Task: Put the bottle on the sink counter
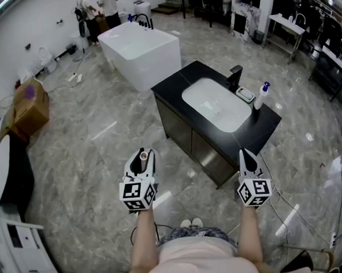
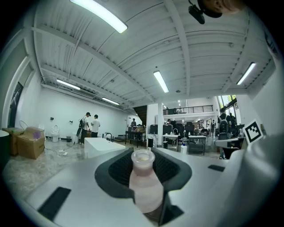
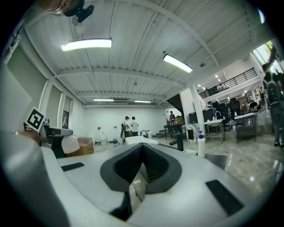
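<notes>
Gripping small pale-pink plastic bottle (image 2: 144, 188) upright in left gripper (image 2: 143, 167), right gripper (image 3: 142, 153) closed empty, facing black sink counter (image 1: 265, 124)

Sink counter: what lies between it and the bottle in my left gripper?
Only bare grey floor separates the bottle from the sink counter, as the head view shows.

The bottle (image 2: 144, 190) shows only its cap, neck and shoulders. Its base is hidden down inside the left gripper (image 2: 144, 165), and in the head view just the cap peeks out. The two people (image 1: 98, 10) by the far wall are too small to make out, and the holder's own body (image 1: 194, 262) is cut off by the bottom edge.
</notes>
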The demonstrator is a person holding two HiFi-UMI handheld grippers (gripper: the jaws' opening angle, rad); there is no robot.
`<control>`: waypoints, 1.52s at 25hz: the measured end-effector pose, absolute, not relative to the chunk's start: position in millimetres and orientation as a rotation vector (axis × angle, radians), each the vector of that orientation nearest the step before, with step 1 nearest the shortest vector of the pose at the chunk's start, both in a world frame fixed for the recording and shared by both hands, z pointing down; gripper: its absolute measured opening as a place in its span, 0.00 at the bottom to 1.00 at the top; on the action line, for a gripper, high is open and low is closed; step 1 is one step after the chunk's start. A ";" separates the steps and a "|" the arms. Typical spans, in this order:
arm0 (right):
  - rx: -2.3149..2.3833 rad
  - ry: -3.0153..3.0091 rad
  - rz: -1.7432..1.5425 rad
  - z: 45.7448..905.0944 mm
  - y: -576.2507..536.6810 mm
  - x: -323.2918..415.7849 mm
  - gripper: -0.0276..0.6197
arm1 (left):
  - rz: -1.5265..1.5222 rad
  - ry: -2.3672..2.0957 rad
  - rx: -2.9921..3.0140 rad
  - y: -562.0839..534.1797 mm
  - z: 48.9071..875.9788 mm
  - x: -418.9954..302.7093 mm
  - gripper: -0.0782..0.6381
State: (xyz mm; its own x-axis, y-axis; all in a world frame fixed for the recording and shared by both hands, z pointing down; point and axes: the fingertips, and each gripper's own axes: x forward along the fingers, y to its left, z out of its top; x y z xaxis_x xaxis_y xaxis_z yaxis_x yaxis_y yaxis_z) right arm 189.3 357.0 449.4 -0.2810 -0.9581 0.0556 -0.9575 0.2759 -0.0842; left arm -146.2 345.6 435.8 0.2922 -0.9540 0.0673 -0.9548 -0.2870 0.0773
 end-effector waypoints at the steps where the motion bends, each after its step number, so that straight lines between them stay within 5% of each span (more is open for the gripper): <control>1: -1.876 2.504 -0.159 449.3 356.3 188.3 0.07 | 0.011 -1.808 2.443 344.5 435.8 -146.3 0.30; 23: -1.905 2.468 -0.173 457.4 343.0 173.1 0.07 | -0.011 -1.786 2.458 319.8 445.2 -168.8 0.30; 38: -1.865 2.485 -0.189 486.5 216.9 154.5 0.07 | -0.009 -1.787 2.457 205.3 474.1 -177.9 0.30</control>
State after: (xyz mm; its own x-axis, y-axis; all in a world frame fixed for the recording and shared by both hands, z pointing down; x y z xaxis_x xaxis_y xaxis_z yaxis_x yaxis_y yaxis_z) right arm 154.5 216.9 486.5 -0.2818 -0.9582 0.0497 -0.9547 0.2749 -0.1139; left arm -177.9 205.3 474.1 0.3099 -0.9491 0.0563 -0.9485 -0.3046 0.0870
